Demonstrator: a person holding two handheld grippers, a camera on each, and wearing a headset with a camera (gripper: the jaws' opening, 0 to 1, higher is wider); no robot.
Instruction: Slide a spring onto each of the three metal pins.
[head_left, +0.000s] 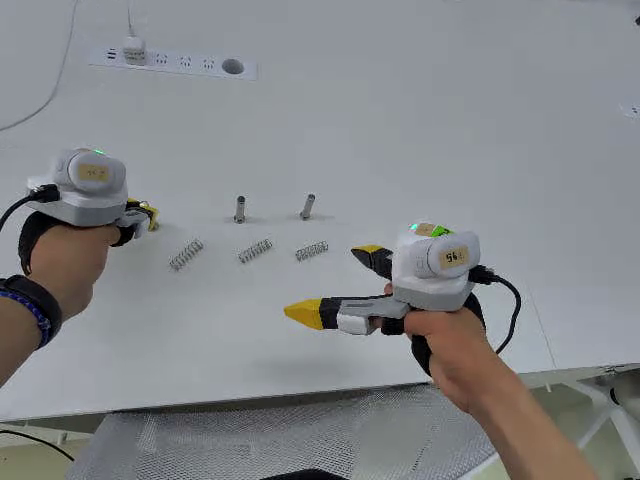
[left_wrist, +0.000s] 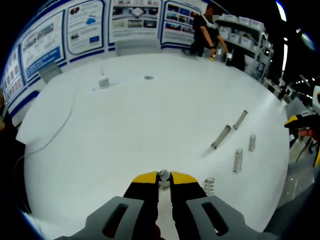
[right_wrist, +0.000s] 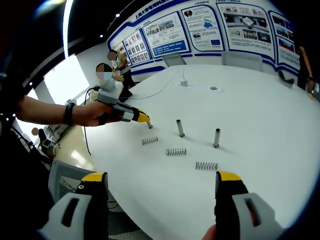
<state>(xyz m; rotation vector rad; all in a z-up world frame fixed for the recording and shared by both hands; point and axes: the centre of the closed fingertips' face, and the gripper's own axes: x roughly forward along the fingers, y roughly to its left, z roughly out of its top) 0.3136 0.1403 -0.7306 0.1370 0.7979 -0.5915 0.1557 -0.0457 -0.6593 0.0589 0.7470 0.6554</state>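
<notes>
Steel shows between the yellow tips of the left gripper (left_wrist: 163, 178), which is clamped on the held pin (left_wrist: 163, 175) out toward the left edge of the white bench (head_left: 400, 120). The right gripper view suggests this pin stands upright at the surface, though I cannot tell whether its foot touches. Toward the middle of the bench the middle pin (head_left: 240, 208) and the end pin (head_left: 308, 206) stand free and upright, apart from each other. Just nearer the front edge lie the first spring (head_left: 186, 254), the second spring (head_left: 256, 250) and the third spring (head_left: 312, 250), on their sides in a row. None is on a pin, so I judge the work barely begun. The right gripper (head_left: 335, 285) hovers close to the front edge near the third spring, its jaws spread wide and holding nothing. From here the likely trouble is the springs: small and round, they could roll off or flick away if nipped off-centre, and too hard a squeeze might crush the coils. A careless reach over the row could knock a free-standing pin down. If the left grip lets its pin lean, a spring would probably snag on the top instead of sliding down.
</notes>
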